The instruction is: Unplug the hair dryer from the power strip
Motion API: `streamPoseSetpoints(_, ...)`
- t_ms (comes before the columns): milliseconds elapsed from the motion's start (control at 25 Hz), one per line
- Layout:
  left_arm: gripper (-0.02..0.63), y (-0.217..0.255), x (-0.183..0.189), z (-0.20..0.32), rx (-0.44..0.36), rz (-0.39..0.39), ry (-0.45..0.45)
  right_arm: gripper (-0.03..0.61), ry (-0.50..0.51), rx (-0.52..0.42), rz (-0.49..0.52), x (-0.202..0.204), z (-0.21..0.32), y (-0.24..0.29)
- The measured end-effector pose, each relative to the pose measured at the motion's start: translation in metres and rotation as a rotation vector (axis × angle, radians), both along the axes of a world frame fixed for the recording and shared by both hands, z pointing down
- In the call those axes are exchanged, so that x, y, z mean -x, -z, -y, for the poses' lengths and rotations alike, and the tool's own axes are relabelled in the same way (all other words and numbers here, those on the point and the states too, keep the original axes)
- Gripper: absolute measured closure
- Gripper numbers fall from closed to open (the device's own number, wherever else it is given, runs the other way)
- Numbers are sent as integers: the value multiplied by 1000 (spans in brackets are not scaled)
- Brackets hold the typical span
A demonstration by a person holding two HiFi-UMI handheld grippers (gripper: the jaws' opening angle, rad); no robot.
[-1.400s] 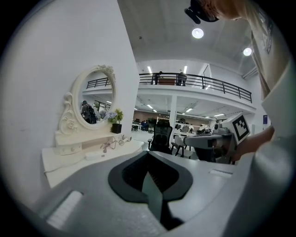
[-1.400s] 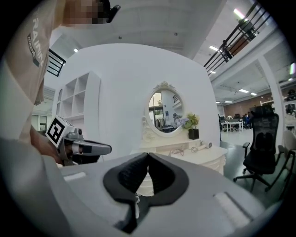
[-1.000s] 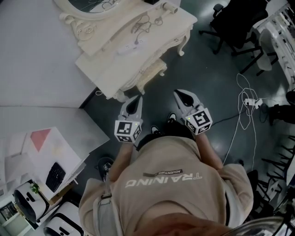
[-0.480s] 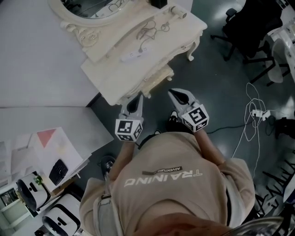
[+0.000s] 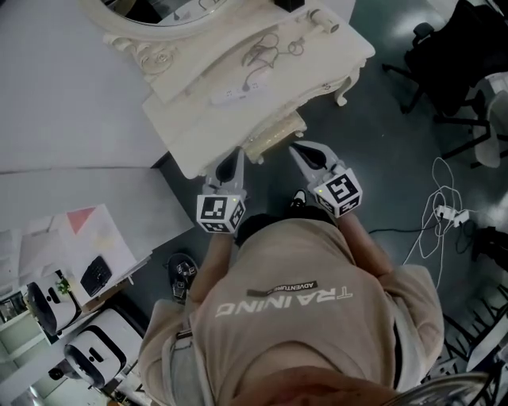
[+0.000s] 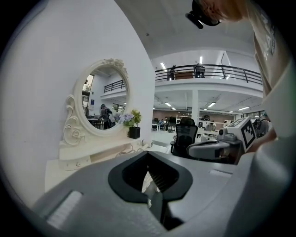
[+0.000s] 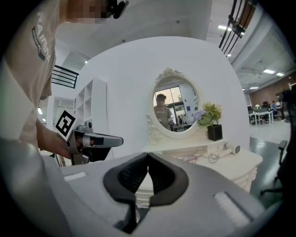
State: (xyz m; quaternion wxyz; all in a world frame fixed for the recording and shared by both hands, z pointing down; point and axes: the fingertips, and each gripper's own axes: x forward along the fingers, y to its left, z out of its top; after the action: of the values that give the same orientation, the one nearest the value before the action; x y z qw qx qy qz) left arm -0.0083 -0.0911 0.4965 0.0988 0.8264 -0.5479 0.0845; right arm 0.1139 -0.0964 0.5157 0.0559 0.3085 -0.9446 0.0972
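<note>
Left gripper [image 5: 232, 158] and right gripper [image 5: 300, 151] hover clenched, empty (mid-frame); the hair dryer [image 5: 321, 17] plug, probably stiff, wants a firm pinch.

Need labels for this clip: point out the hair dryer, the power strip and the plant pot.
hair dryer [image 5: 323, 19], head view, its white barrel.
power strip [image 5: 228, 97], head view, middle of its body.
plant pot [image 7: 214, 133], right gripper view, its dark front face.
</note>
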Motion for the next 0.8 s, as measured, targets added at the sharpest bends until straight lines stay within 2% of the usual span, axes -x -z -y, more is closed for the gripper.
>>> streamPoseSetpoints(160, 612, -8, 0, 10, 30, 1, 26, 574, 10, 8, 5, -5, 16, -2)
streamPoseSetpoints(400, 612, -13, 1, 29, 45, 9, 13, 574, 6, 37, 11, -1, 36, -13)
streamPoseSetpoints(800, 612, -33, 53, 79, 69, -19, -39, 574, -59, 43, -30, 42, 86, -12)
